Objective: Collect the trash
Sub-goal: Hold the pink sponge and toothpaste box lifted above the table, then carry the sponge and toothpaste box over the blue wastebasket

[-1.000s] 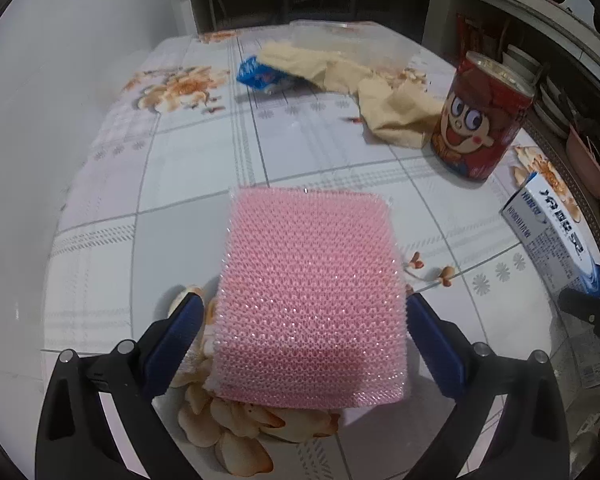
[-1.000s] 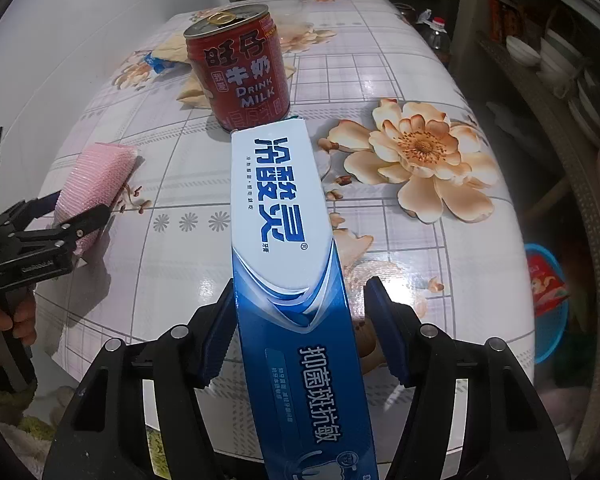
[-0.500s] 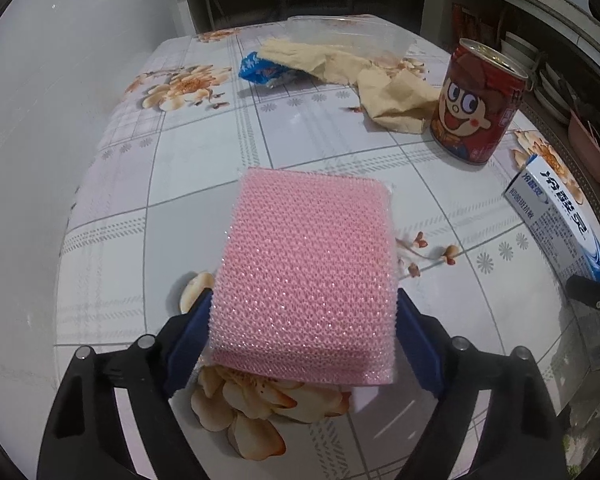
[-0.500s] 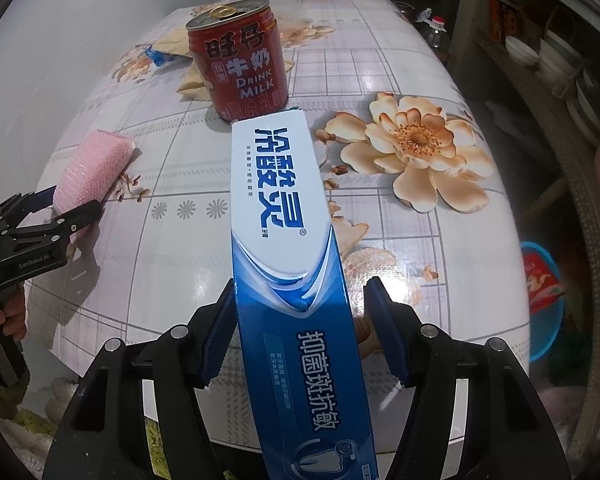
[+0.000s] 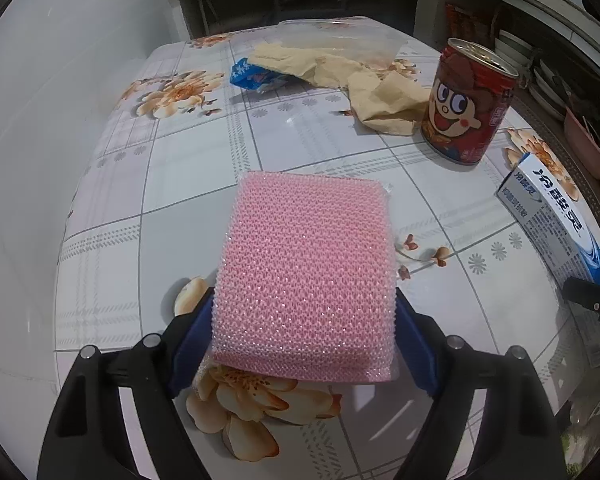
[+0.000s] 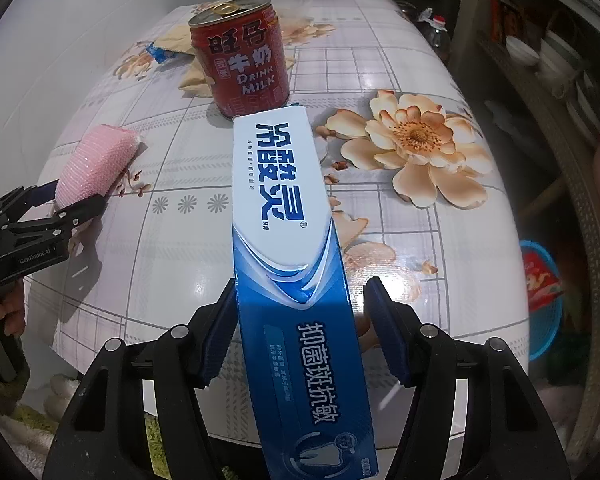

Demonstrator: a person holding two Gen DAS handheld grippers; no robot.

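Observation:
My left gripper (image 5: 304,332) is shut on a pink mesh sponge (image 5: 306,276) and holds it just above the floral table (image 5: 148,184). The sponge also shows in the right wrist view (image 6: 96,164), held at the table's left side. A long blue and white toothpaste box (image 6: 288,248) lies between the fingers of my right gripper (image 6: 300,316); the left pad touches it, while a gap shows at the right pad. The box also shows at the right edge of the left wrist view (image 5: 556,216).
A red milk drink can (image 6: 240,60) stands just past the box's far end, also in the left wrist view (image 5: 464,100). Crumpled tan paper (image 5: 364,80), a blue wrapper (image 5: 252,76) and a clear plastic bag (image 5: 340,36) lie at the table's far side. A blue basket (image 6: 544,300) sits below right.
The left gripper closed on the pink sponge and lifted it slightly, drawing back. The right gripper with the toothpaste box has barely moved.

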